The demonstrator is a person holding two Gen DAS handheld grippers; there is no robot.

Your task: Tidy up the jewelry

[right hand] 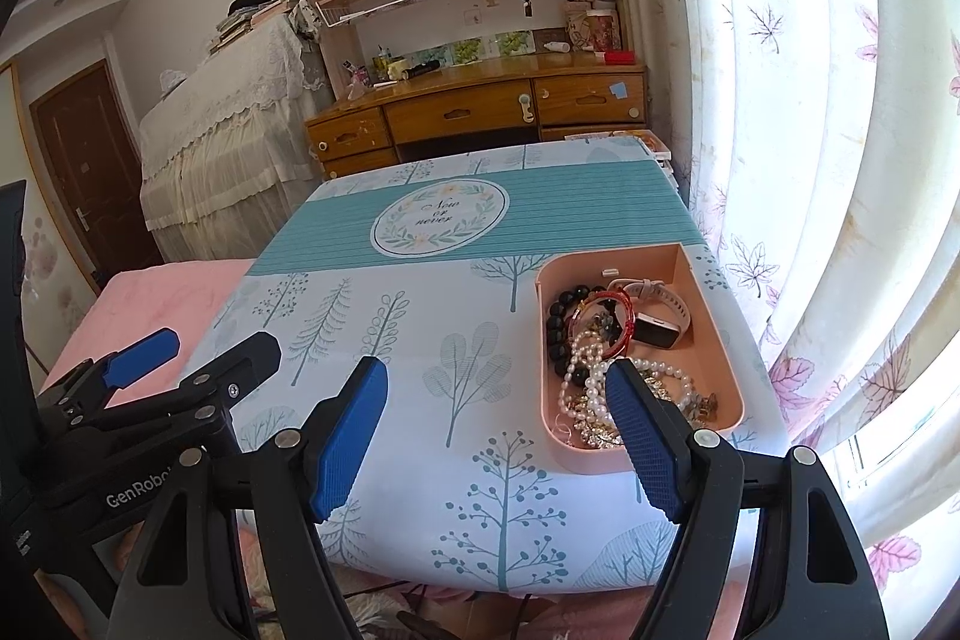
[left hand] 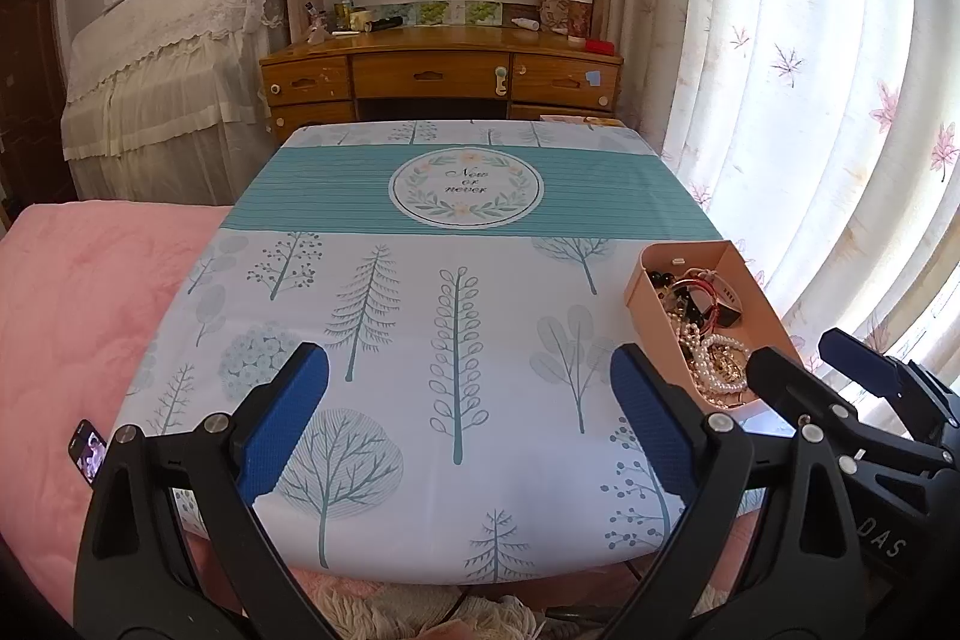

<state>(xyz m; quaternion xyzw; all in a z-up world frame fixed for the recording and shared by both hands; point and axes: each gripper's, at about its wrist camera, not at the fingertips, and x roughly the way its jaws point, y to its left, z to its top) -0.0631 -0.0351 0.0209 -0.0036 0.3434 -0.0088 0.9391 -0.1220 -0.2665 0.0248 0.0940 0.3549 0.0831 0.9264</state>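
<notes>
A pink tray (right hand: pixel 717 334) sits at the table's near right, also in the left wrist view (left hand: pixel 645 295). It holds a jumble: a black bead bracelet (right hand: pixel 555 322), a red bangle (right hand: pixel 627 319), a pink smartwatch (right hand: pixel 657 325), and pearl strands (right hand: pixel 591 370). My right gripper (right hand: pixel 495 394) is open and empty above the near table edge, its right finger over the tray's near end. My left gripper (left hand: pixel 468 382) is open and empty over the table's near middle, left of the tray. Each gripper shows in the other's view: the right one (left hand: pixel 840 370) and the left one (right hand: pixel 198 346).
The table wears a white-and-teal tree-print cloth (left hand: pixel 456 244). A pink bed cover (left hand: pixel 78 316) lies to the left, with a phone (left hand: pixel 89 451) on it. A curtain (left hand: pixel 810 100) hangs to the right. A wooden desk (left hand: pixel 441 73) with bookshelves stands beyond.
</notes>
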